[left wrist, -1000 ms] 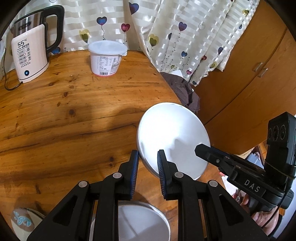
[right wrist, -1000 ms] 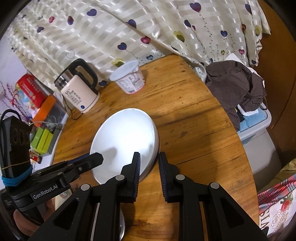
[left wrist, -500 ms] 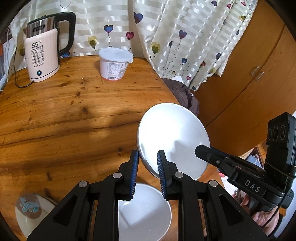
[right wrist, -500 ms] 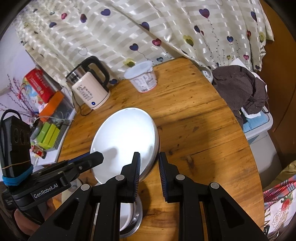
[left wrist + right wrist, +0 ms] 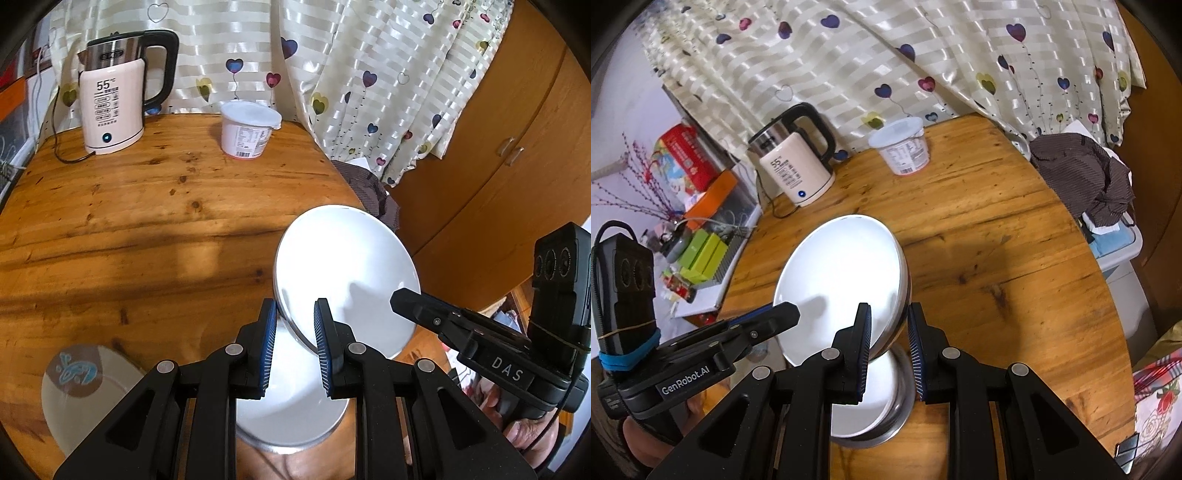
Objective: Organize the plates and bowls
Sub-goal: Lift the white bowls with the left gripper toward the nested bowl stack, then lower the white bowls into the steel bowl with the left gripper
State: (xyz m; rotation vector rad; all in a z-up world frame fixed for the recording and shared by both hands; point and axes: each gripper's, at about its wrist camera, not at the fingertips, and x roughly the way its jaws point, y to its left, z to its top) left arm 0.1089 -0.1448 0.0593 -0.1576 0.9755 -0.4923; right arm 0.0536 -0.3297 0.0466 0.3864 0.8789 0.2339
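I hold a white plate with a steel underside (image 5: 347, 266) tilted above the wooden table (image 5: 129, 221), one gripper on each side. My left gripper (image 5: 294, 332) is shut on its near-left rim. In the right wrist view my right gripper (image 5: 888, 332) is shut on the opposite rim of the same plate (image 5: 842, 277). Directly beneath it a second white steel-rimmed bowl (image 5: 295, 417) rests on the table, also seen as the lower bowl (image 5: 882, 398). A pale plate with a blue pattern (image 5: 81, 391) lies at the near left.
A cream electric kettle (image 5: 110, 103) and a lidded white tub (image 5: 249, 129) stand at the table's far side before a heart-print curtain. A dark cloth (image 5: 1086, 173) lies on a box off the right edge. Boxes crowd a shelf (image 5: 701, 251) to the left.
Both grippers have lifted the plate and drawn it back toward me. The lower bowl and the patterned plate have come further into view.
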